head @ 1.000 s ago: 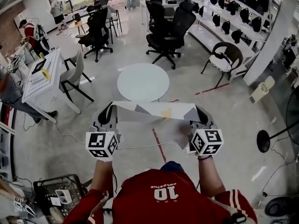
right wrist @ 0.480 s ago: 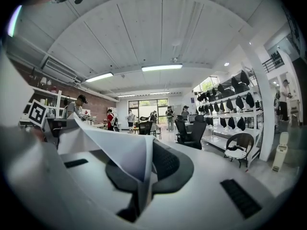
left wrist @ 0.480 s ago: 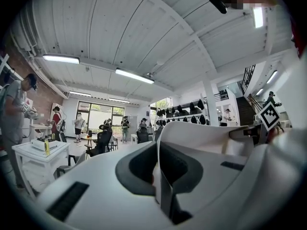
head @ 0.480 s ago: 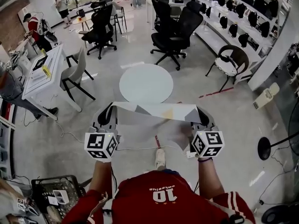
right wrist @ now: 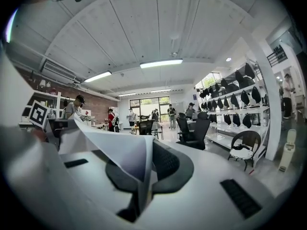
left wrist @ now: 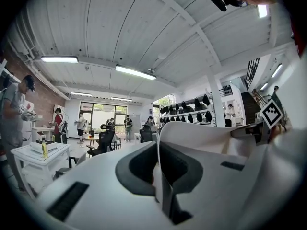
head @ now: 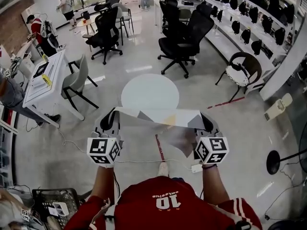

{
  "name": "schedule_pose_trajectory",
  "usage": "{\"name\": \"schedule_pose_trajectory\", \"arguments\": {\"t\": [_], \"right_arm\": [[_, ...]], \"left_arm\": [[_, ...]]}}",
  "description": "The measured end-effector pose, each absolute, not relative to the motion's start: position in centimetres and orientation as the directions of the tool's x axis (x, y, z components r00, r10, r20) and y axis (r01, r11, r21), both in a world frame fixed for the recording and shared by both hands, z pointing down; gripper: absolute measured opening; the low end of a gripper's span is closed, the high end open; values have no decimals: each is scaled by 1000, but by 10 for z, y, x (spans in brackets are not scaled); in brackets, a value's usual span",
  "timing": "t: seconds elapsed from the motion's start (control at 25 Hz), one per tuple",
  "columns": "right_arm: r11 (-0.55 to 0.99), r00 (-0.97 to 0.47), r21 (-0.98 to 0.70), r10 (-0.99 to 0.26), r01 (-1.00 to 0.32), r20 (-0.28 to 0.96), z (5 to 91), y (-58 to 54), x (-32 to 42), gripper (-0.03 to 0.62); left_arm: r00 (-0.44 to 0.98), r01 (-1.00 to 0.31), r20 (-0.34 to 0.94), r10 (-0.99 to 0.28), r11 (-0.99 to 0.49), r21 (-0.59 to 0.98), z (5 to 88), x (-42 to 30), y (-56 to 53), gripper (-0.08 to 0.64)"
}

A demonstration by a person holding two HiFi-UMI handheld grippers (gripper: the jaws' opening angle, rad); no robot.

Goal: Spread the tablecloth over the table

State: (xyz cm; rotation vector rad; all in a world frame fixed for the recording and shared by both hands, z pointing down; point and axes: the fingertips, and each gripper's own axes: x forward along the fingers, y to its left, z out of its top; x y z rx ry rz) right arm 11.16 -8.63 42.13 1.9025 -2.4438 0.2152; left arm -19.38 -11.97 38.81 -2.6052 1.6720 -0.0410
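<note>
The tablecloth (head: 160,115) is not yet spread: it is held stretched in the air between the 2 grippers, short of the round, smooth white table (head: 149,91), which is left uncovered. The left gripper (head: 114,113) is clamped on 1 end of the top edge, the right gripper (head: 203,117) on the other. The cloth is seen to be thin, pale and creased, with grey and yellow patches

Black office chairs (head: 181,35) are grouped at the far side of the room, and a long white shelf (head: 218,37) at the right is hung with dark helmet-like items (head: 256,44) beside a round-backed chair with a white cushion (head: 242,68). At the left, a white desk (head: 34,91) is paired with a grey chair (head: 76,80). A red tape line (head: 159,146) and a white cable (head: 139,161) are laid across the grey floor (head: 240,123).
</note>
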Motion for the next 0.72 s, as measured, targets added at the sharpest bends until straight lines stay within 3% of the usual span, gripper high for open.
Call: {"name": "schedule_pose_trajectory", "arguments": {"t": [0.72], "right_arm": [[298,-315,-151,-943,-943,104,425,-192,172,17]], "left_arm": [[348,-935,30,-937,-349,-61,389,-134,-206,11]]}}
